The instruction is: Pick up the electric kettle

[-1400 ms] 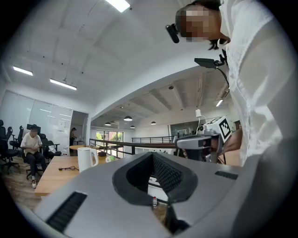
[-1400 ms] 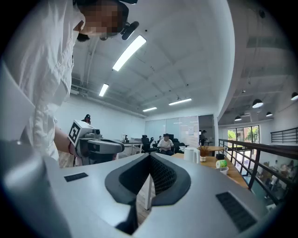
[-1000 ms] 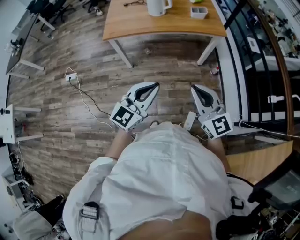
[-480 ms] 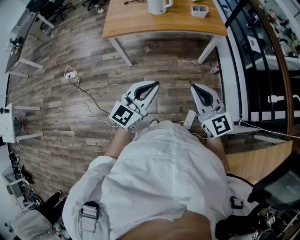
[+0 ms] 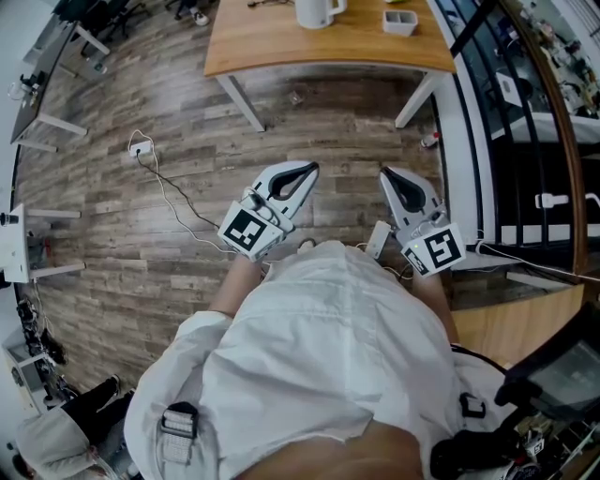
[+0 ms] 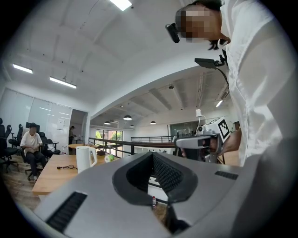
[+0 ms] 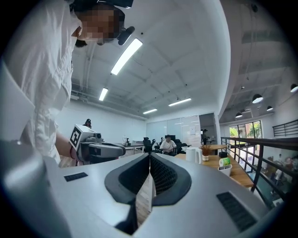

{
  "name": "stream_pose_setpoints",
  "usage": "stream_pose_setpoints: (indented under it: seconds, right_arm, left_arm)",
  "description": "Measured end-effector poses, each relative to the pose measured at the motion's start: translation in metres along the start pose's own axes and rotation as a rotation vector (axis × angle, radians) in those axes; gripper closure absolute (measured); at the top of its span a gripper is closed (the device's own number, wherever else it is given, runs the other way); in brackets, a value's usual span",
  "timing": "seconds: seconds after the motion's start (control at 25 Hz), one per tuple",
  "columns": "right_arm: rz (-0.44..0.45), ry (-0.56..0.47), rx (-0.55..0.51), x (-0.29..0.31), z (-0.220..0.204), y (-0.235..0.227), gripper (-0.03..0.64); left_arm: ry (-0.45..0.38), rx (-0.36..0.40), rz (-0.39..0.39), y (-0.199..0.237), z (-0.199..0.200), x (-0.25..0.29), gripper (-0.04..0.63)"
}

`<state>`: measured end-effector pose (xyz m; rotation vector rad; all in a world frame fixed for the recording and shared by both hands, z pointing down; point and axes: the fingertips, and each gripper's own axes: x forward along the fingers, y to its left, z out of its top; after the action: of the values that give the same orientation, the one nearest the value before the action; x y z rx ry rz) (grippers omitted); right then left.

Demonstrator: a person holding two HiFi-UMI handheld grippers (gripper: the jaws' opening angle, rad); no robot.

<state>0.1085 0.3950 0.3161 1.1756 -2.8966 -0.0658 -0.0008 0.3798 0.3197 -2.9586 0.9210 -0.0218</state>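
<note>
The white electric kettle (image 5: 315,12) stands on a wooden table (image 5: 272,47) at the top of the head view, well away from both grippers. It also shows far off in the left gripper view as the kettle (image 6: 85,158) and in the right gripper view as the kettle (image 7: 193,155). My left gripper (image 5: 310,171) is shut and empty, held in front of the person's body above the plank floor. My right gripper (image 5: 385,174) is also shut and empty, beside it to the right. Both point toward the table.
A small white box (image 5: 399,22) sits on the table right of the kettle. A white power strip with a trailing cable (image 5: 141,152) lies on the floor at left. A black railing (image 5: 487,141) runs along the right. A seated person (image 6: 31,142) is beyond the table.
</note>
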Motion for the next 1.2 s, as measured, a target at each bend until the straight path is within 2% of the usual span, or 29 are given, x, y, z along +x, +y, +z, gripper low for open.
stream_pose_setpoints:
  seconds: [0.28, 0.6, 0.76, 0.92, 1.2]
  right_arm:
    - [0.009, -0.005, 0.001, -0.005, 0.001, -0.015, 0.604]
    - [0.030, -0.017, 0.019, -0.015, -0.001, -0.032, 0.604]
    - [0.042, -0.003, 0.023, -0.015, -0.009, -0.036, 0.604]
    - [0.038, -0.006, 0.037, -0.003, -0.012, -0.047, 0.604]
    - [0.024, -0.007, 0.028, 0.042, -0.017, -0.074, 0.604]
  left_arm:
    - [0.027, 0.008, 0.021, -0.003, 0.001, 0.013, 0.589]
    - [-0.005, 0.003, 0.019, -0.018, 0.002, 0.032, 0.589]
    - [0.005, -0.009, 0.018, -0.021, -0.003, 0.035, 0.589]
    - [0.031, -0.009, 0.024, -0.007, -0.012, 0.041, 0.589]
    - [-0.001, 0.008, 0.009, 0.048, -0.007, 0.058, 0.588]
